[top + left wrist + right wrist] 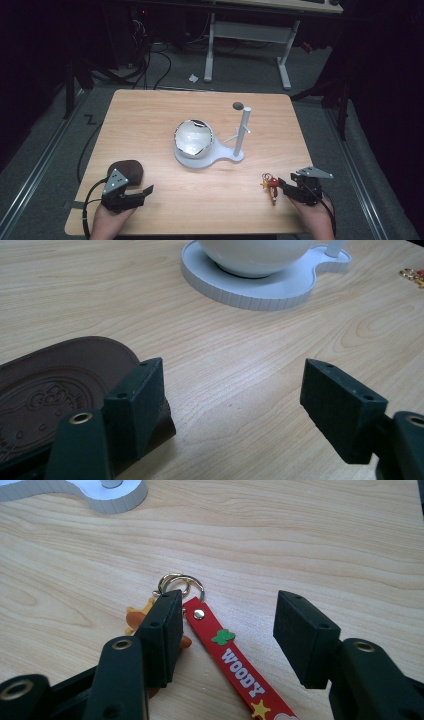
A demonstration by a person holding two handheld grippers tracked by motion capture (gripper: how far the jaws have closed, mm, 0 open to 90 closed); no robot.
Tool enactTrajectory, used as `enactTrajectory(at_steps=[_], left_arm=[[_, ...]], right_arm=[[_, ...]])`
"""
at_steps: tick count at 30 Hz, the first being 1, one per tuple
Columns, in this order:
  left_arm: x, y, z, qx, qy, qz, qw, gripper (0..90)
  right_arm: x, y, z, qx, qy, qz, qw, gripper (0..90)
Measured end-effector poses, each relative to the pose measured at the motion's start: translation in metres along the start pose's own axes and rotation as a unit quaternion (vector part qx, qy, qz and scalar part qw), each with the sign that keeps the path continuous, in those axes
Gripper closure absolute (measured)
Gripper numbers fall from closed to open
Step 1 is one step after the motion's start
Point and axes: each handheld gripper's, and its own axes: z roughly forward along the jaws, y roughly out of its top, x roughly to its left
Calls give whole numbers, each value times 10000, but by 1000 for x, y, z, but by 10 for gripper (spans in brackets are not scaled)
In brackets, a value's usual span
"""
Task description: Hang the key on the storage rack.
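A red strap keychain (pixel 235 660) printed WOODY, with a gold ring (pixel 175 582) and an orange charm, lies flat on the wooden table (pixel 165 112). My right gripper (pixel 227 630) stands open over it. The strap lies between the jaws and neither pad presses on it. From above, the keychain (pixel 271 186) sits at the front right, just left of the right gripper (pixel 282 184). My left gripper (pixel 232 405) is open on bare wood. A brown embossed leather pouch (pixel 45 390) lies beside its left jaw. The pouch (pixel 127 170) and left gripper (pixel 145 192) are at the front left.
A white stand (pixel 220 157) in the table's middle carries a shiny round bowl (pixel 194 137) and an upright post (pixel 241 132) with a side peg. A small dark disc (pixel 238 105) lies behind it. Desk legs and cables stand on the floor beyond.
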Motion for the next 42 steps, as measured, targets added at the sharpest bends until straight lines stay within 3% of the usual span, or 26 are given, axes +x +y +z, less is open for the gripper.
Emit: enactTrajectory(at_steps=[7,18,23,29,30,38,42], left_arm=[[2,-1,4,113,6,-1,9999,252],[1,-2,3,94,54,24,9999,246],[1,-2,4,120,30,24,9999,238],[1,-2,5,121,3,28,9999,238],[2,-2,5,121,3,29,9999,238],[3,-1,5,114,-15,16,9999,237],[3,-1,5,125,-39,51,9999,242]], right_arm=[[-2,6,-2,263,39,-112,9996,435],[0,16,-6,635,40,-292,9975,432],[6,26,-9,1030,30,-588,9929,431],[10,33,-11,1352,6,-771,9878,427],[13,35,-12,1441,-18,-905,9854,424],[20,42,-15,1705,75,-888,9813,419],[22,44,-14,1906,138,-903,9774,418]])
